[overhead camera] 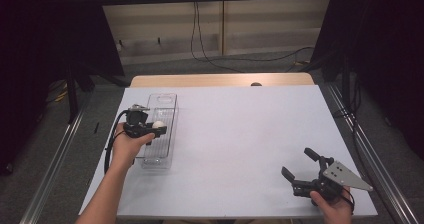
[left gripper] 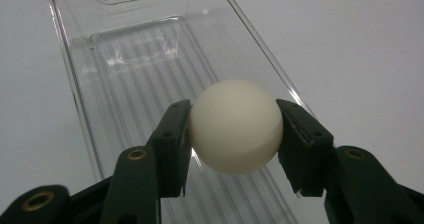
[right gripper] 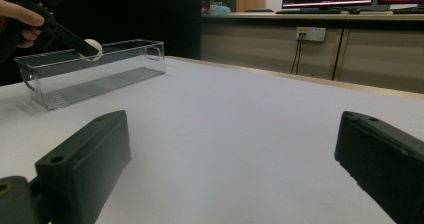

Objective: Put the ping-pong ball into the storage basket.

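My left hand-held gripper [left gripper: 235, 129] clamps a white ball [left gripper: 236, 126] above the clear bin [left gripper: 125, 49]; my right hand-held gripper [overhead camera: 299, 164], well apart from the bin, gapes empty.

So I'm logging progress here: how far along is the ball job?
Done: the left claw has gripped the white ball. In hand: the ball hangs above the clear bin. Left: lowering and releasing it, seemingly. The right claw rests open on the table.

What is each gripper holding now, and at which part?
The left gripper holds a white ball by its two opposite sides, above the clear tray. The right gripper is open and holds nothing.
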The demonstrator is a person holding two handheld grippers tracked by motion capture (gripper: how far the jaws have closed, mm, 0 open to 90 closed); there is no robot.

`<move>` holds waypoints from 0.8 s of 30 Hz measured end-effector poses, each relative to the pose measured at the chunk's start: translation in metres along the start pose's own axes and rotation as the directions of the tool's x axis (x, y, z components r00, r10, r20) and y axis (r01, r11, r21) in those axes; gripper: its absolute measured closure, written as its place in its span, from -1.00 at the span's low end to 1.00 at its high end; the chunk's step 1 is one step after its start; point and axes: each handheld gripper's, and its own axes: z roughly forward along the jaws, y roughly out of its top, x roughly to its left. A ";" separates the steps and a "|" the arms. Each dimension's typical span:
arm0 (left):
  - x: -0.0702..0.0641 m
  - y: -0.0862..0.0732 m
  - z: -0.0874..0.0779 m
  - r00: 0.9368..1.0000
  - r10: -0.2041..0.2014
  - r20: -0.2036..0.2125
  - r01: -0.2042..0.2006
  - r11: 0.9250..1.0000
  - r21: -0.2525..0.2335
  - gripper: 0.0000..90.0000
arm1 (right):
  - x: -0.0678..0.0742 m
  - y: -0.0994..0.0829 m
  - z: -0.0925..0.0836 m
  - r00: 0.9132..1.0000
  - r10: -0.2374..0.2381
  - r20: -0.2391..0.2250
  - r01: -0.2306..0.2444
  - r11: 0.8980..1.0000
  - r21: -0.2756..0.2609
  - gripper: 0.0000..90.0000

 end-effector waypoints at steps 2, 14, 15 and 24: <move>0.001 0.000 -0.001 1.000 0.003 0.000 -0.003 1.000 0.008 0.13 | 0.000 0.000 0.000 1.000 -0.002 0.002 0.002 1.000 -0.005 -0.98; 0.001 -0.001 0.000 1.000 0.007 0.001 -0.007 1.000 0.018 0.13 | 0.000 0.000 0.000 1.000 -0.005 0.000 0.005 1.000 -0.004 -0.98; 0.001 -0.001 0.001 1.000 0.006 -0.004 -0.006 1.000 0.008 0.13 | 0.000 0.000 0.000 1.000 -0.002 0.000 0.002 1.000 -0.004 -0.98; 0.001 -0.001 0.001 1.000 -0.003 -0.006 0.003 1.000 -0.002 0.12 | 0.000 0.000 0.000 1.000 0.001 0.005 -0.001 1.000 -0.002 -0.98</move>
